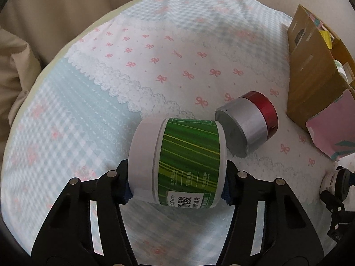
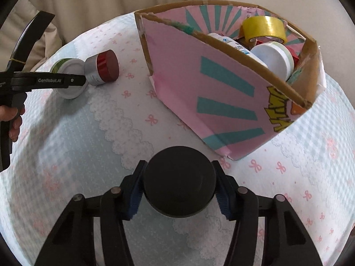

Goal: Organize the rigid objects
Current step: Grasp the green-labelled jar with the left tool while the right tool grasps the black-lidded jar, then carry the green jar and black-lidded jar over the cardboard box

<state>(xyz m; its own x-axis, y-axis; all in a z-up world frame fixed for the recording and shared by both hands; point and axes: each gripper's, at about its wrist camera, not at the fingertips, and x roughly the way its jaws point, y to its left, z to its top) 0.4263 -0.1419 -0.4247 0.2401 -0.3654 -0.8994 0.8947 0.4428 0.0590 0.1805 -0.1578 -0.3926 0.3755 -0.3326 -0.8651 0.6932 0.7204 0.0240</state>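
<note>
In the left wrist view, the surface is a bed covered by a pale blue checked sheet (image 1: 73,102) with white lace bands and small pink bows. Beige fabric, like a curtain or cushion, stands behind its far edge. The left gripper (image 1: 177,185) has its blue pads pressed on both ends of a white plastic jar with a green striped label (image 1: 184,161). The jar lies on its side near the middle of the sheet; its long axis runs from one finger to the other, with the white lid toward the left finger. Printed characters are on the label near the camera. Just beyond it lies a small silver jar with a red metallic lid (image 1: 248,122), also on its side, its grey bottom facing the green jar. A brown cardboard box (image 1: 310,77) stands at the right edge of the bed.

In the right wrist view, the right gripper (image 2: 179,188) is closed on a round black lid (image 2: 179,181), the pads tight on its two sides, near the front edge of the sheet. The box, pink with teal rays outside, stands just behind; a yellow tape roll (image 2: 264,28) and a white jar (image 2: 273,57) are inside. A hand (image 2: 13,122) is at the left.
</note>
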